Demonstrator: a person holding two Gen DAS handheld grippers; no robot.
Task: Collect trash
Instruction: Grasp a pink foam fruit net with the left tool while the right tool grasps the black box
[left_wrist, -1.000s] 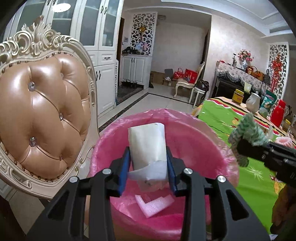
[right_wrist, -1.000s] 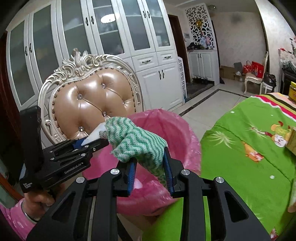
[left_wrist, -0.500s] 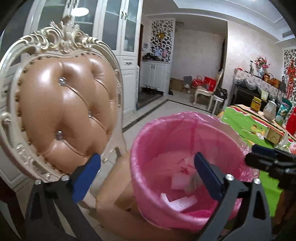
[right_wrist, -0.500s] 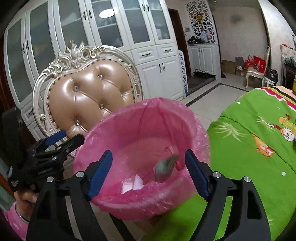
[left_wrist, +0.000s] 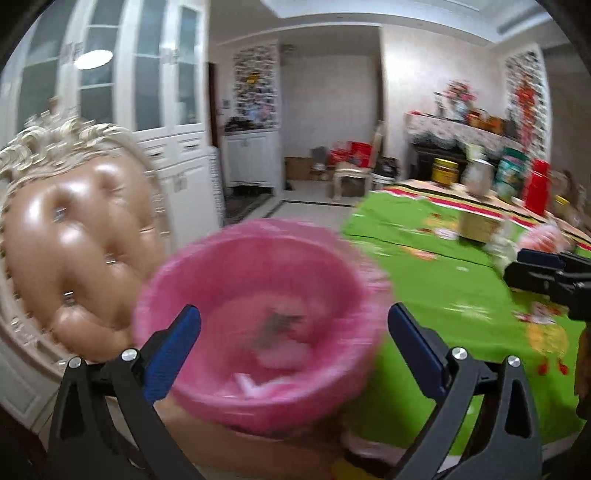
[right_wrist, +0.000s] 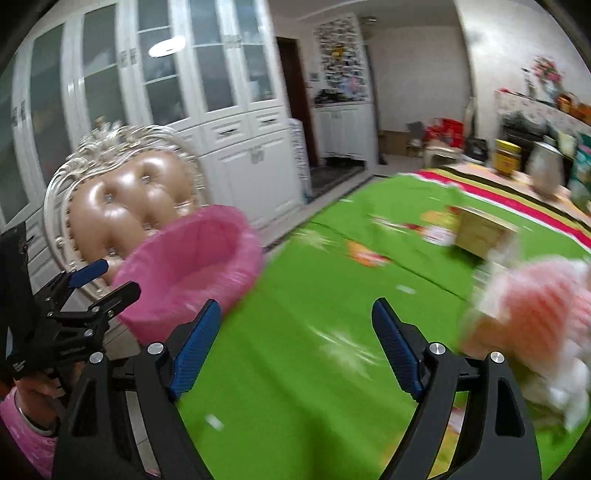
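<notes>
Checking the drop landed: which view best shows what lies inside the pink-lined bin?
The left wrist view: it looks down into the pink-lined bin, showing a dark blurred lump and pale scraps at the bottom. The right wrist view shows the bin from the side, its contents hidden.

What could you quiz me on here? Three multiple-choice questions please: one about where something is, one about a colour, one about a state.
1. Where does the pink-lined bin stand?
A. by the padded chair
B. on the table
C. in the doorway

2. What colour is the tablecloth mostly?
A. blue
B. green
C. white

3. What is between the left gripper jaws?
A. a cloth
B. a cup
C. nothing

Answers: 1 A, the bin sits beside the chair back; 2 B, bright green covers the table; 3 C, the jaws stand wide with only the bin beyond.
</notes>
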